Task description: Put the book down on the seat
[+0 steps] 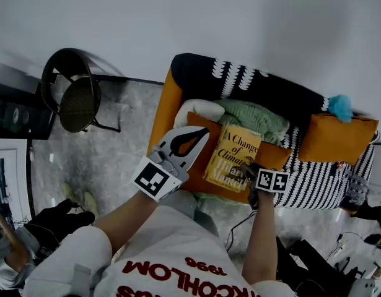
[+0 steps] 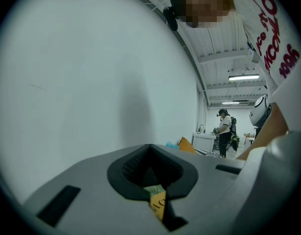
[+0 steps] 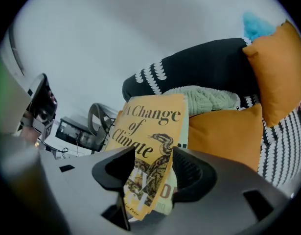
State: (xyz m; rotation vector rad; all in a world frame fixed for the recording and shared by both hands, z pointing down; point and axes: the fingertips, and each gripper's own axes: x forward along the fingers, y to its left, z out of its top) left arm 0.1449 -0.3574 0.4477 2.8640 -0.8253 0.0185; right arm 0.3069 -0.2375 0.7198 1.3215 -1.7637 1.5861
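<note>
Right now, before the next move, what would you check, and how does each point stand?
1. The book is over the seat: ok.
2. The book lies flat and settled: cannot tell.
3. The right gripper has its jaws apart round the book: ok.
4. The left gripper is clear of the book: ok; it is shut and beside it.
5. The book is clear of the green blanket: cannot tell; its top edge is close.

Book [image 1: 232, 158] over seat [image 1: 236, 195]; chair [image 1: 78, 98] left of sofa [image 1: 168, 104]
</note>
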